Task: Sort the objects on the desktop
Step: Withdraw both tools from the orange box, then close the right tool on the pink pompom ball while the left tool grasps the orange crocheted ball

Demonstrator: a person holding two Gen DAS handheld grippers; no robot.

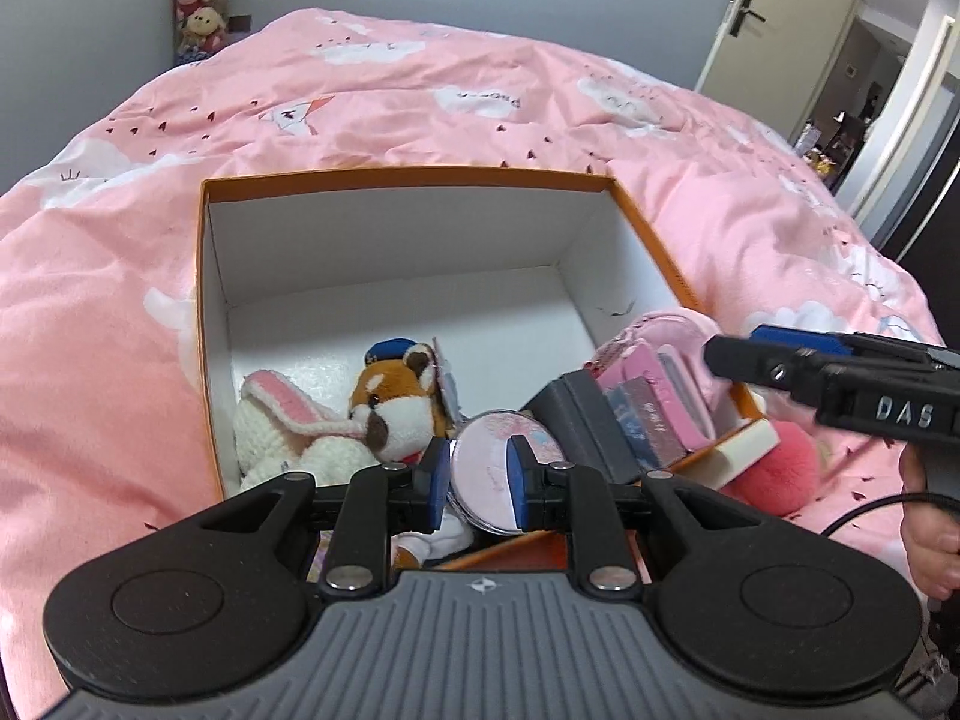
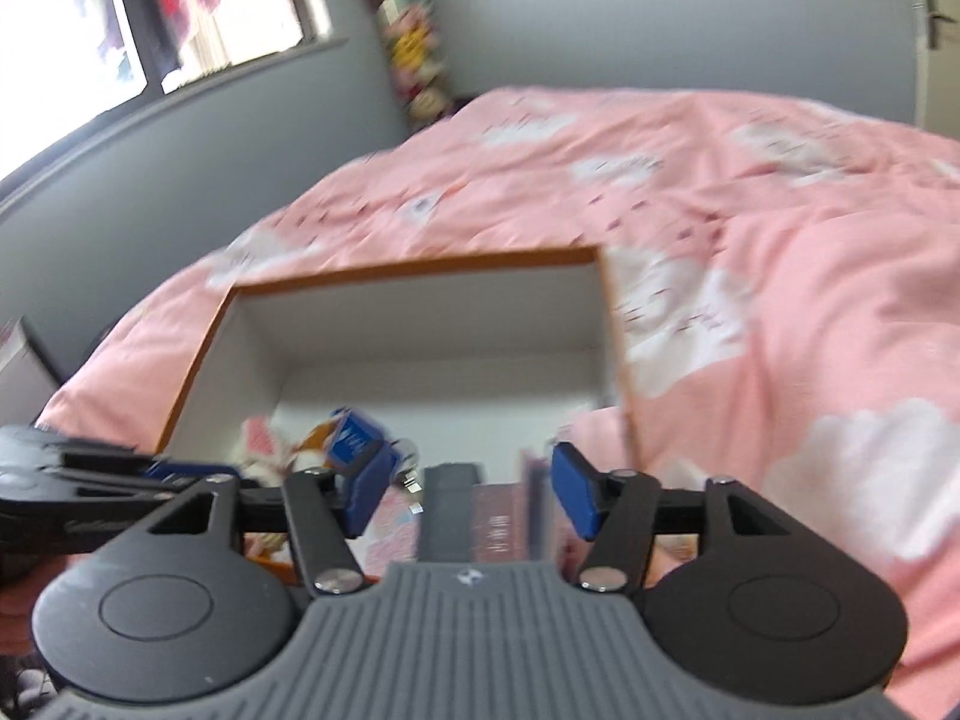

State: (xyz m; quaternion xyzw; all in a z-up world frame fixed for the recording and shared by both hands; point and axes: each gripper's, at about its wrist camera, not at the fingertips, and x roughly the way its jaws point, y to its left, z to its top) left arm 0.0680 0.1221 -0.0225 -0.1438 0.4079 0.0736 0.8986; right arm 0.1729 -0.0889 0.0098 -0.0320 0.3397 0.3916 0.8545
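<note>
– What do we get from the left wrist view?

– We look down into the orange box (image 1: 204, 300) on the bed (image 1: 420, 90). A plush fox (image 1: 396, 402) and a white knitted rabbit (image 1: 288, 426) lie together at its near left. The left tool (image 1: 478, 480) is released, its pads only narrowly apart, and through the gap we see a round pink disc (image 1: 486, 468) lying below. Nothing is pinched.

– And on the right?

– A dark grey block (image 1: 588, 420) leans against a stack of pink booklets (image 1: 654, 396) at the near right corner, with a pink pompom (image 1: 780, 468) just outside. A hand (image 1: 930, 540) grips the other handle.

– The right wrist view is blurred, so we lose the pompom and the disc. But only there do we see the right tool (image 2: 471, 489) spread wide, gripping nothing, above the block and booklets, plus a window (image 2: 60, 30).
</note>
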